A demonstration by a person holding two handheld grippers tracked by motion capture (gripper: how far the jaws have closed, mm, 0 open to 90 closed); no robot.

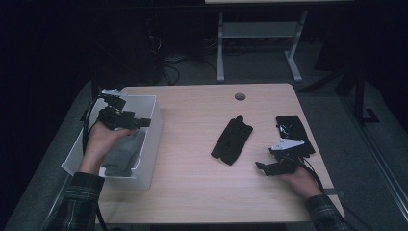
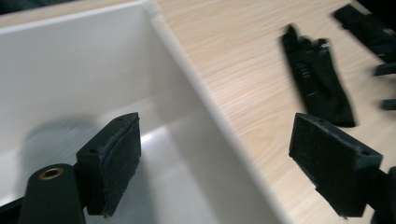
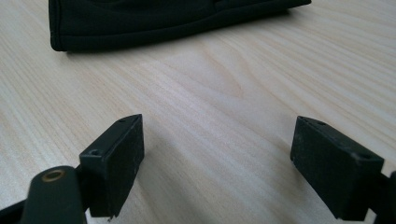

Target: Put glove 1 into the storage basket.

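A white bin [image 1: 150, 144] stands at the table's left edge, with a grey cloth item [image 1: 126, 151] lying in it. My left gripper [image 1: 144, 122] hangs above the bin, open and with nothing between its pads; in its own view the left gripper [image 2: 215, 163] straddles the bin's right wall [image 2: 196, 79]. A black glove [image 1: 232, 139] lies flat mid-table, also the black glove [image 2: 317, 79] seen past the bin. My right gripper [image 1: 262, 167] rests low at the front right, open and empty, pointing toward that glove [image 3: 154, 21]. A second black glove [image 1: 293, 129] lies behind the right hand.
A round cable hole [image 1: 240, 96] sits near the table's far edge. Beyond the table are a desk's white legs [image 1: 220, 48] and cables on the dark floor. Bare wood [image 3: 224, 88] lies between the right gripper [image 3: 217, 163] and the glove.
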